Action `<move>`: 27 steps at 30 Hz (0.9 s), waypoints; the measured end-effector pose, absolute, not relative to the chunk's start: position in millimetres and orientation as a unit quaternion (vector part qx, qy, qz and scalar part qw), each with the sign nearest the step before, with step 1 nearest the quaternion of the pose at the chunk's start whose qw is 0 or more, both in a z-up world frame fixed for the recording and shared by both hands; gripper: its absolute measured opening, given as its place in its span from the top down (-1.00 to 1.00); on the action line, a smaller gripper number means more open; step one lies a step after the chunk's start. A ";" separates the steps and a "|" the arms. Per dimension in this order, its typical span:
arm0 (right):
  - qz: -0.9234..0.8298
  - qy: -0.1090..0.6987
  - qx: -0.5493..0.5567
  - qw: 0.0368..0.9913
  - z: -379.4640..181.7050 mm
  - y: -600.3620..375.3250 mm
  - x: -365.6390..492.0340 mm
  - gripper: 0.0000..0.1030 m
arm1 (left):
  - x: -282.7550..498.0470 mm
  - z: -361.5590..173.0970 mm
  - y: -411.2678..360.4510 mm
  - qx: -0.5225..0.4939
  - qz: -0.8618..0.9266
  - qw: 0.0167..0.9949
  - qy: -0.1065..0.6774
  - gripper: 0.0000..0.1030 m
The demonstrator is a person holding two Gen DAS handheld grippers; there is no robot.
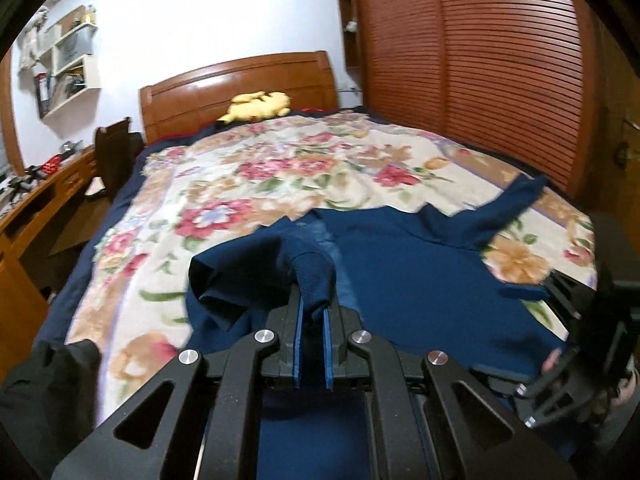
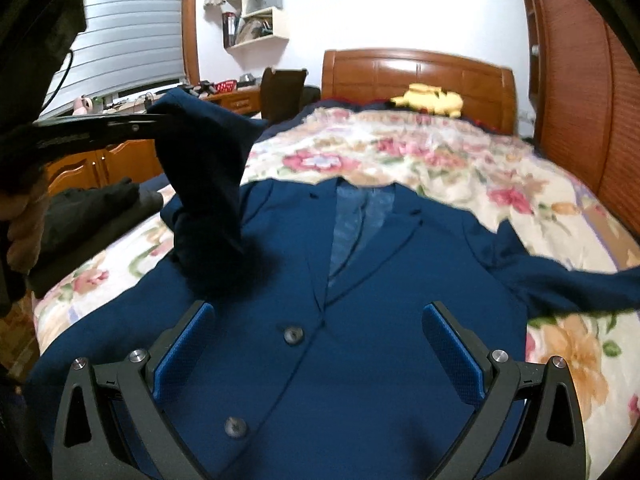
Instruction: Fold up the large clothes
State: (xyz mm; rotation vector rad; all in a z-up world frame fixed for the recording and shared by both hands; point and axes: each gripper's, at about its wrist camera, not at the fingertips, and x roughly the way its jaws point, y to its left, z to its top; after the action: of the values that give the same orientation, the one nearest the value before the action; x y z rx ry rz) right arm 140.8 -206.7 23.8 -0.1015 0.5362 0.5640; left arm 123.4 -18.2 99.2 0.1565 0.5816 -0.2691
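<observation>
Left tool (image 1: 314, 312) raised, jaws clamped on cloth; right tool (image 2: 318, 344) hovers low, jaws spread wide.

Readable text: none in either view.
Left gripper (image 2: 160, 122): a pale marking runs along its black arm in the right wrist view, too blurred to make out.
Dark blue suit jacket (image 2: 360, 320): no label or tag with legible writing shows on the cloth or the lighter blue lining.
White wall shelves (image 2: 260, 8): the books and boxes on them are too small and soft to read any print.
</observation>
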 end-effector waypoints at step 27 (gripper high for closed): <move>0.298 0.285 -0.060 0.909 13.9 -193.8 165.9 -0.92 | 66.7 -10.3 26.3 0.030 -0.081 0.949 0.303 -0.59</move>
State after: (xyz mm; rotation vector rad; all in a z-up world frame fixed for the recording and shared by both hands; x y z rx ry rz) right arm 165.9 -193.8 13.9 -0.1229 0.5871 0.6147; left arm 66.7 26.3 -10.3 0.0617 0.6169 -0.1650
